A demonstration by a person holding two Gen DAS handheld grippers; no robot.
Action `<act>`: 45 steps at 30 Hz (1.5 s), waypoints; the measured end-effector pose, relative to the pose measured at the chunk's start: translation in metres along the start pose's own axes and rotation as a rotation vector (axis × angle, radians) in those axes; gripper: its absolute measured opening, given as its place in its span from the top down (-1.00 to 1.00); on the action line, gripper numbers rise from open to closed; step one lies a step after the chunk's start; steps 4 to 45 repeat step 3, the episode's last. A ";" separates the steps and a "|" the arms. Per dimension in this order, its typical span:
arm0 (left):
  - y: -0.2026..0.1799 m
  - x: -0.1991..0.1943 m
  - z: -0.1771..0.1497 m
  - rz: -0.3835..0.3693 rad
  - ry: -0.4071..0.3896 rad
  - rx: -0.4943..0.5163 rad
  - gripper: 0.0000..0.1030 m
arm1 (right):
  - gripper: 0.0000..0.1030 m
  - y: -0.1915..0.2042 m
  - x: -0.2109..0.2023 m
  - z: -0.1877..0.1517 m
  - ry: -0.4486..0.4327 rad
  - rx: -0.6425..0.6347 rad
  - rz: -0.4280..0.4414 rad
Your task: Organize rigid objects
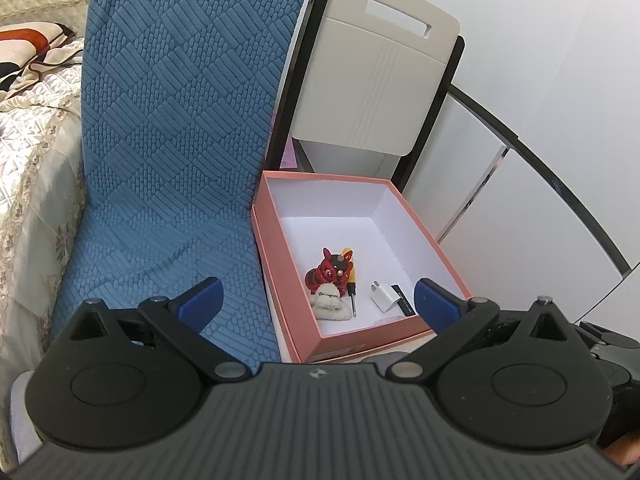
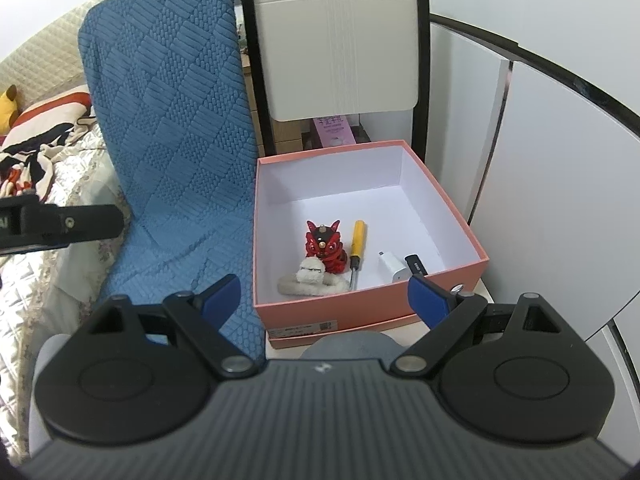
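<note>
In the left wrist view the left hand-held gripper [image 1: 318,304] fills the bottom of the frame, its blue fingertips [image 1: 202,300] spread wide with nothing between them. Between and just above them, at centre right, sits the pink box [image 1: 280,248], open-topped with a white inside. In its near end, low in the frame, lie a red lion figurine [image 1: 328,272], a white plush toy [image 1: 330,304] touching its front, a yellow-handled screwdriver [image 1: 350,280] just to the right of the figurine, a white charger plug [image 1: 384,294] and a small black stick [image 1: 402,300] at the plug's right. The far end of the box, higher in the frame, holds nothing. A blue textured cushion [image 1: 176,120] leans up the left half of the frame beside the box, and a beige chair back [image 1: 380,80] stands behind it at upper centre.

In the right wrist view the right hand-held gripper [image 2: 324,300] is likewise spread wide and grips nothing. The same box [image 2: 372,312] is at centre, with the figurine, plush, screwdriver, plug and black stick in a row along its near wall. The box stands on a pale bench [image 2: 486,292], a corner of which shows at its lower right
</note>
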State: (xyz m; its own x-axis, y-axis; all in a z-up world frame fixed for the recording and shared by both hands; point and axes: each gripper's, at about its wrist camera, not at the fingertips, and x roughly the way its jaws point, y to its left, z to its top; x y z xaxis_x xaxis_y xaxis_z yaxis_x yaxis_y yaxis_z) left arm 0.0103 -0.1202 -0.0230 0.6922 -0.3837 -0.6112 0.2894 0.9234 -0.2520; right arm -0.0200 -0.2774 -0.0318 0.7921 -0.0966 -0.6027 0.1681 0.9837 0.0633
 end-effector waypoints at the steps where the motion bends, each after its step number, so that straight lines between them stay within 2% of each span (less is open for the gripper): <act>1: 0.000 0.000 0.000 0.000 -0.001 0.000 -1.00 | -0.78 0.001 0.000 0.000 -0.001 -0.004 0.001; 45: 0.000 0.000 0.000 0.002 -0.001 -0.002 -1.00 | -0.78 0.003 -0.001 -0.001 -0.002 -0.010 0.001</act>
